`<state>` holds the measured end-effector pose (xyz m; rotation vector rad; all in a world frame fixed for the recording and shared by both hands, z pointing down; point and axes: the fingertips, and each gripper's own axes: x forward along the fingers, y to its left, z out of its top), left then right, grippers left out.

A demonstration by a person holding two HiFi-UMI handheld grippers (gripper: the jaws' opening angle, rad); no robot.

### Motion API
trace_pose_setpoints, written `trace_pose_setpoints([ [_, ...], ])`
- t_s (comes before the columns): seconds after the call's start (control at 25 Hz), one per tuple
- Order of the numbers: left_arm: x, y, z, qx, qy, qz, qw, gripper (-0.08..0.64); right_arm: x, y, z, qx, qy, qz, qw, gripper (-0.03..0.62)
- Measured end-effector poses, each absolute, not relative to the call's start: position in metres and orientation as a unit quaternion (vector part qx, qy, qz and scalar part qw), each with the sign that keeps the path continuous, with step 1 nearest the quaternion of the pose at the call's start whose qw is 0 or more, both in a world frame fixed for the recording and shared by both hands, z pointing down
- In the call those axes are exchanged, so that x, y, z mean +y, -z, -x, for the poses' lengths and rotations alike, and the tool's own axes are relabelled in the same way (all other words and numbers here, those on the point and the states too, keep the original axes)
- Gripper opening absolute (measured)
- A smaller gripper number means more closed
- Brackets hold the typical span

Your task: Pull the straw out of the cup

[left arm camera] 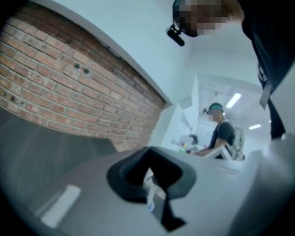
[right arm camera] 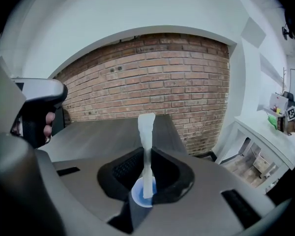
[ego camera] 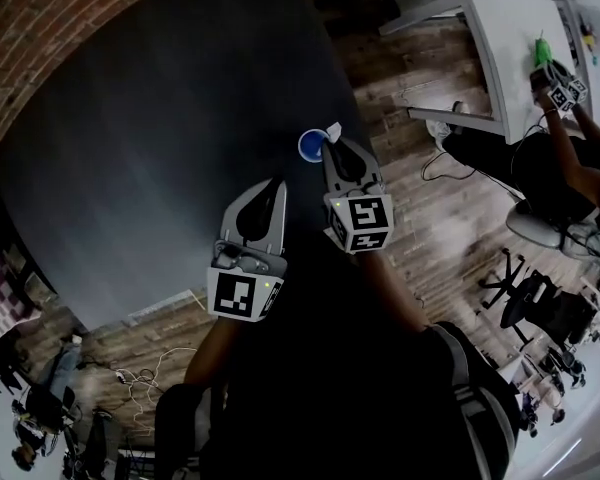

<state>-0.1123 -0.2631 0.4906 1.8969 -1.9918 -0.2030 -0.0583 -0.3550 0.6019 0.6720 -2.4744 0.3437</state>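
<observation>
Head view: your right gripper (ego camera: 336, 150) has its tip right at the blue cup (ego camera: 308, 146) on the dark table (ego camera: 160, 118), with the straw (ego camera: 332, 130) at the jaws. Your left gripper (ego camera: 270, 188) is apart from both.

Left gripper view: jaws down to a thin slit, gripping nothing.

Right gripper view: jaws pinched on the straw mid-length. The cup is just beyond them, under the straw's lower end.
</observation>
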Motion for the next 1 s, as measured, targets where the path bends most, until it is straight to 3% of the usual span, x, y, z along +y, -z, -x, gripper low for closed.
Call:
trace_pose_setpoints([
  [1.0, -0.206, -0.421, 0.087, -0.721, 0.076, -0.680, 0.112, 0.006, -0.311, -0.500, 0.037, -0.948, -0.111, -0.251, 0.163, 0.043],
])
